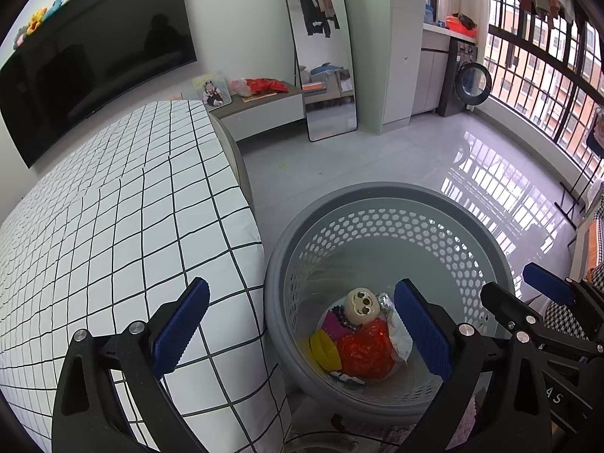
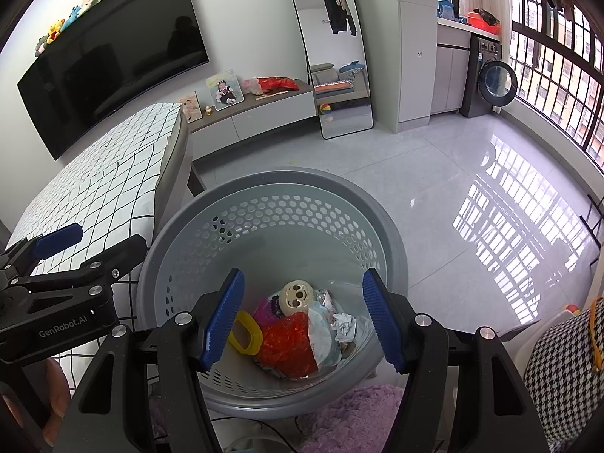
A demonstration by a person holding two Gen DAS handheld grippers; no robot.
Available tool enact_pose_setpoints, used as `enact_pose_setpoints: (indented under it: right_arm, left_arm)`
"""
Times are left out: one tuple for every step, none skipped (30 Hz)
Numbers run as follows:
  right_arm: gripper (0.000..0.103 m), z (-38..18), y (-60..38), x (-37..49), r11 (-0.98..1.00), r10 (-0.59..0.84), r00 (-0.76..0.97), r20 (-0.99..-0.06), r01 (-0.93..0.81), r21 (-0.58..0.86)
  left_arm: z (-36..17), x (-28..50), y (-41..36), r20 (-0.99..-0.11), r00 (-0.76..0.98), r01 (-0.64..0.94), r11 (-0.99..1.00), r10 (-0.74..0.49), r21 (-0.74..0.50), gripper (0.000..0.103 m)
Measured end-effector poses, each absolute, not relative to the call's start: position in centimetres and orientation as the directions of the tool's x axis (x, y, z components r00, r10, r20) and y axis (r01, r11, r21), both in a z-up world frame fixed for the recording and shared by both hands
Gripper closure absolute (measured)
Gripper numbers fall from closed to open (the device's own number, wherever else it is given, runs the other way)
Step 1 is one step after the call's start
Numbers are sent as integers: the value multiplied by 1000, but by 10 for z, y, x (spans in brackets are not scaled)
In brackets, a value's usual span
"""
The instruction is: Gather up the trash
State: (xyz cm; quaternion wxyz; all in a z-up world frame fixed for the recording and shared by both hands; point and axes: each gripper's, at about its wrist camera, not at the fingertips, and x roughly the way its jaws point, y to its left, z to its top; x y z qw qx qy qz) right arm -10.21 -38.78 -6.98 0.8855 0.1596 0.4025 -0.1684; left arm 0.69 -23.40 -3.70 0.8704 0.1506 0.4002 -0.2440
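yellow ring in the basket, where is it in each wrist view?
Left wrist: yellow ring sits low centre, at the bottom of the grey basket, left of the red bag.
Right wrist: yellow ring sits low, left of centre, just right of the claw's left pad, again left of the red bag.
Shared landmark: the round toy face above the bag.

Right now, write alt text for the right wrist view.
The right gripper, open and empty, hangs over a grey perforated basket holding a red plastic bag, a yellow ring and crumpled paper. A checked bed lies left.
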Motion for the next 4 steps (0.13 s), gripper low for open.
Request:
enact_pose_setpoints:
  right_arm:
    - [40, -70, -387, -102, 892, -170, 620, -766, 427, 147]
    - [40, -70, -388, -102, 892, -171, 619, -767, 427, 146]
    - [40, -70, -387, -102, 892, -171, 619, -766, 427, 147]
    - [40, -70, -387, -101, 892, -171, 619, -766, 427, 147]
  left_arm:
    - [-37, 7, -234, -770, 561, 545, 835, -304, 67, 7]
    - [-37, 7, -234, -770, 561, 546, 835, -304, 68, 7]
    - [-37, 7, -234, -770, 560, 546, 835, -305, 67, 7]
    - [-37, 7, -234, -770, 560, 547, 834, -306, 66, 7]
